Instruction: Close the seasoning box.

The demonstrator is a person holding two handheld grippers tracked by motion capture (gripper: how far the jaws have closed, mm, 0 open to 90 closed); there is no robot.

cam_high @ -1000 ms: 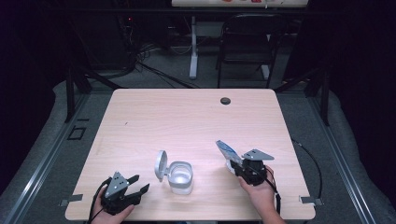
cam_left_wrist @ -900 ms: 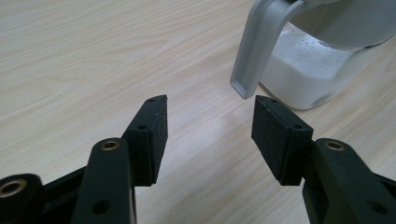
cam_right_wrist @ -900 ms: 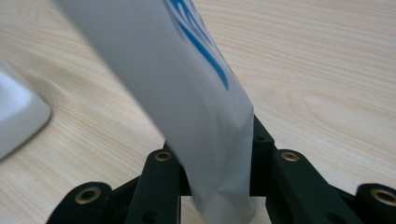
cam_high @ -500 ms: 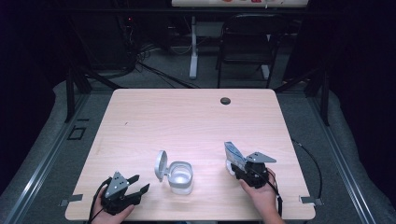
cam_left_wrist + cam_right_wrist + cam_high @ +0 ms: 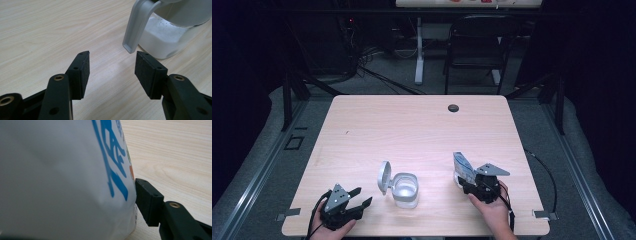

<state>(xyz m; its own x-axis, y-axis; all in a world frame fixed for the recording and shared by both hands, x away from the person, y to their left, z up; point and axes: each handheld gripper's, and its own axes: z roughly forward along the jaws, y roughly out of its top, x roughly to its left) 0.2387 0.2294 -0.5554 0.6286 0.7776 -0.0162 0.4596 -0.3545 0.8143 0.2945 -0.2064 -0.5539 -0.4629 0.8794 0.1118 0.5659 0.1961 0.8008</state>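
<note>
Lowered upright onto the table: white blue-printed plastic pouch; my right gripper jaws just opening, releasing it. Left gripper open, idle beside clear lidded container.

Huge white bag with blue print right up close, standing on the table. Black pad at bag's right edge, jaws just been opening.

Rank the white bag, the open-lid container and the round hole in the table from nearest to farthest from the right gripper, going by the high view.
1. White bag: between the right gripper's jaws.
2. Open-lid container: to its left, mid-table.
3. Round hole: near the far edge.
</note>
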